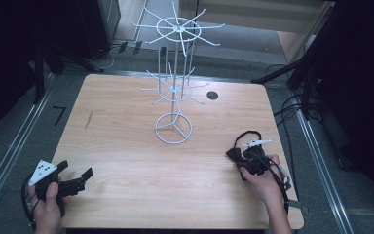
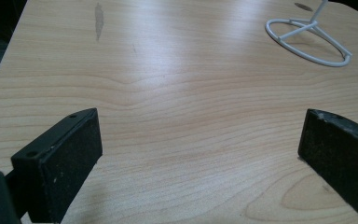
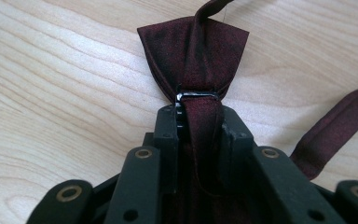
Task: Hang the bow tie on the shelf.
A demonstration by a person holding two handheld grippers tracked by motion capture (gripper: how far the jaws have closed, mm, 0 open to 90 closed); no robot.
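Your right gripper [image 3: 199,121] has its jaws pinched on the dark red bow tie [image 3: 193,51] at the knot, low centre in the right gripper view; one wing fans out just above the jaw tips and the strap [image 3: 335,126] trails off to the right edge. In the high view the bow tie [image 1: 234,154] sits on the table [image 1: 126,146] at lower right, well apart from the white wire rack [image 1: 174,127] at centre. Your left gripper [image 1: 73,174] is at lower left, jaws wide open, nothing between them.

The bow tie [image 3: 193,46] is half hidden between the jaws of the right gripper [image 3: 199,116], and its strap [image 3: 335,128] runs off the picture's edge; in the high view it is too small to make out. The rack [image 2: 307,39] is cut off at the top edge
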